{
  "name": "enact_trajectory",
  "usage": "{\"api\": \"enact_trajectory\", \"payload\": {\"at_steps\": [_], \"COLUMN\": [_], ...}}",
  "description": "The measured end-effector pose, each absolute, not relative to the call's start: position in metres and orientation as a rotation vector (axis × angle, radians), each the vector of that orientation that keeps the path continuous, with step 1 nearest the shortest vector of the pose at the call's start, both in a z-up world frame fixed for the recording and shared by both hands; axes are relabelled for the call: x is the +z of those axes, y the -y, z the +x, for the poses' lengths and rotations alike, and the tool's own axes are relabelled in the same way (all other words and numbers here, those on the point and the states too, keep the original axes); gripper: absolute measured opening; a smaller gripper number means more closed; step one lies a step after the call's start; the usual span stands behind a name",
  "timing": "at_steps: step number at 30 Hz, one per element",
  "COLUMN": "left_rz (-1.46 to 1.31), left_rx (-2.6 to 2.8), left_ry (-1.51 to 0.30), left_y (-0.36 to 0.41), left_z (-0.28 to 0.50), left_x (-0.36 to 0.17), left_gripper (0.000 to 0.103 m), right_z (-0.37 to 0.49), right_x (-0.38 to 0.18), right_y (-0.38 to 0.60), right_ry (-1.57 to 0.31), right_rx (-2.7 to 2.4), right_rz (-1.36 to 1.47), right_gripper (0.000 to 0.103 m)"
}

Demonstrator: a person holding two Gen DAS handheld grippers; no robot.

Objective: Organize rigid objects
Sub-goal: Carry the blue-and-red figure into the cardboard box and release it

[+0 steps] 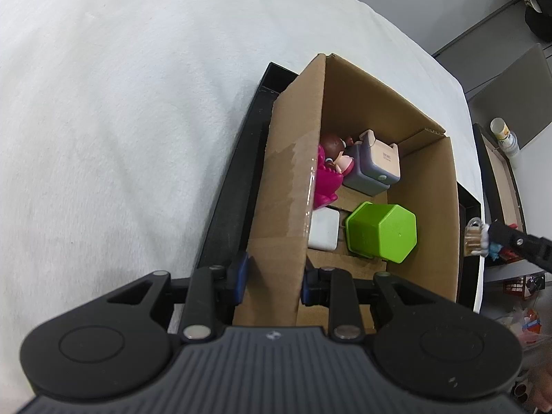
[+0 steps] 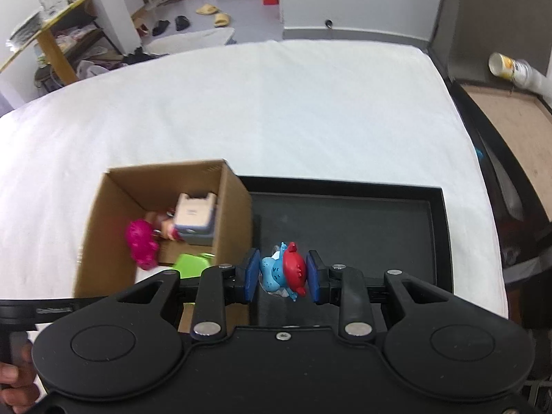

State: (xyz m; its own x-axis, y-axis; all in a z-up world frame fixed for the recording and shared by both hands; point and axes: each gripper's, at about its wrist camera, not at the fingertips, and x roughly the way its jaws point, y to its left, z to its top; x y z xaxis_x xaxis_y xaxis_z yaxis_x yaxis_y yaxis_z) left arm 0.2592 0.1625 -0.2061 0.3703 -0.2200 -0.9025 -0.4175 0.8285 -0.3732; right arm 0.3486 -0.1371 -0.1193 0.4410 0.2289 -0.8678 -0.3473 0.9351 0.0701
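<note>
My left gripper (image 1: 274,281) is shut on the near side wall of an open cardboard box (image 1: 289,172). Inside the box lie a green hexagonal cup (image 1: 383,233), a white block (image 1: 323,233), a pink toy (image 1: 326,183), a small doll (image 1: 339,157) and a grey and beige toy (image 1: 376,167). In the right wrist view, my right gripper (image 2: 283,272) is shut on a small blue and red toy figure (image 2: 276,270), held above the black tray (image 2: 362,220) just right of the box (image 2: 110,214). In the left wrist view the right gripper (image 1: 490,241) shows at the right edge.
The box stands in the tray (image 1: 234,186) on a white-covered bed (image 2: 276,103). Right of the bed are a dark wooden frame (image 2: 510,127) and a can (image 2: 510,67). Shelves and floor clutter (image 2: 58,34) lie beyond the far edge. A hand (image 2: 13,383) shows at bottom left.
</note>
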Motion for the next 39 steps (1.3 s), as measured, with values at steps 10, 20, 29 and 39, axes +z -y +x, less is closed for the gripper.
{"api": "enact_trajectory", "payload": {"at_steps": [10,20,29,39], "left_rz": [-0.612,-0.609,-0.603,-0.616], "left_rx": [0.129,0.113,0.091,0.078], "left_ry": [-1.205,-1.204,-1.199,-1.202], "left_y": [-0.162,-0.162,-0.164,-0.168], "left_z": [0.26,0.26,0.257,0.256], "left_x": [-0.207,-0.208,-0.208,-0.209], "left_gripper": [0.028,0.028,0.028,0.028], "right_z": [0.343,0.34,0.345,0.349], "right_x": [-0.096,-0.095,-0.109,-0.134], "right_y": [0.11,0.068,0.044,0.04], "right_ry": [-1.007,-0.996,-1.029,-1.071], "right_rx": [0.428,0.523,0.562,0.542], "right_rz": [-0.128,-0.149,-0.157,-0.123], "right_gripper": [0.029,0.029,0.029,0.04]}}
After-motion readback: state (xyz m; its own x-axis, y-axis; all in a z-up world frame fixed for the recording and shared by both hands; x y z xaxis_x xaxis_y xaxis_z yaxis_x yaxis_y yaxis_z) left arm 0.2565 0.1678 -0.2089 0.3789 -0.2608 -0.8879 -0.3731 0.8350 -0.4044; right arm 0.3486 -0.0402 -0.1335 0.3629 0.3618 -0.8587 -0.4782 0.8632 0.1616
